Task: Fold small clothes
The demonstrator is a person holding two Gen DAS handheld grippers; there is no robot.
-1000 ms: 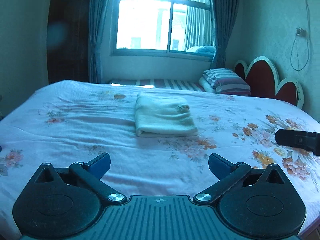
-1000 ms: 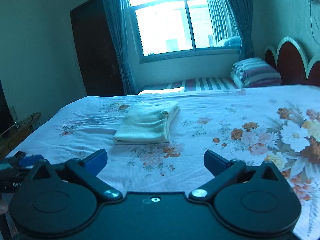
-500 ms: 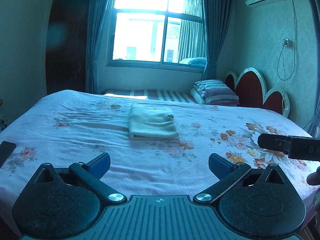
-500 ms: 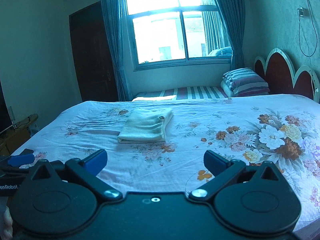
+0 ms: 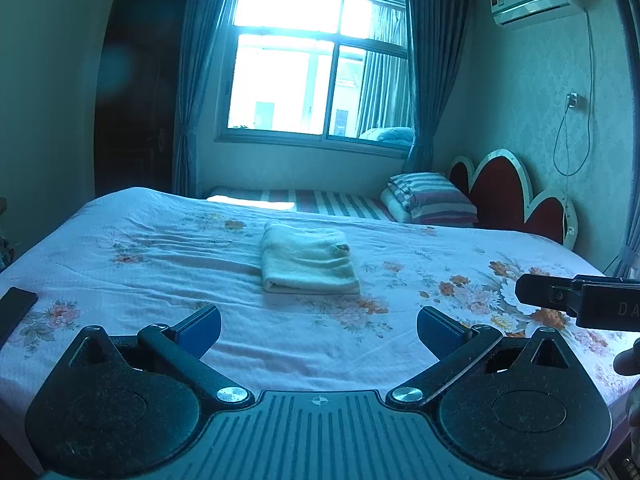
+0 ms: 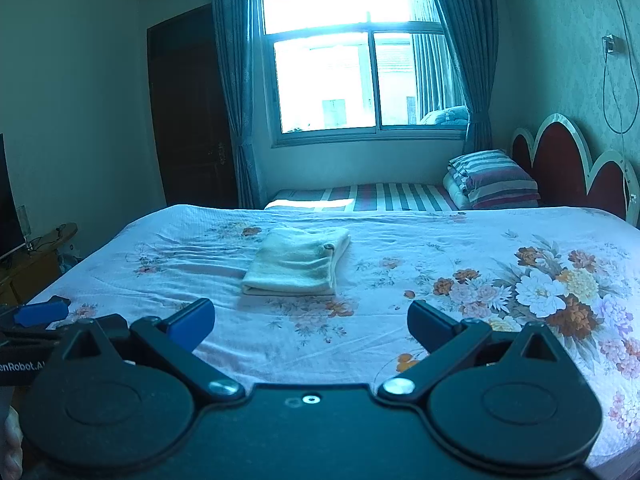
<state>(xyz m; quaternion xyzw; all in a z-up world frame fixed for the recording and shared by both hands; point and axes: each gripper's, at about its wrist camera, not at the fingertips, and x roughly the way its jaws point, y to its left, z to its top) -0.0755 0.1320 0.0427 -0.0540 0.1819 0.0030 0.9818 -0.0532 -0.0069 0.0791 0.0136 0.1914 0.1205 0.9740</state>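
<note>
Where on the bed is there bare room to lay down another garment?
Bare sheet lies between the folded cream garment and both open grippers, left gripper and right gripper. More lies right of it, toward the headboard. The striped pillows crowd the far corner.

A dark flat object at the bed's near left corner is cut off by the left wrist picture's edge, its kind unclear; the right gripper enters from the right edge, its lettering cut after "DA" and its fingertips not seen; a hand shows only as a sliver at the right wrist picture's lower left
</note>
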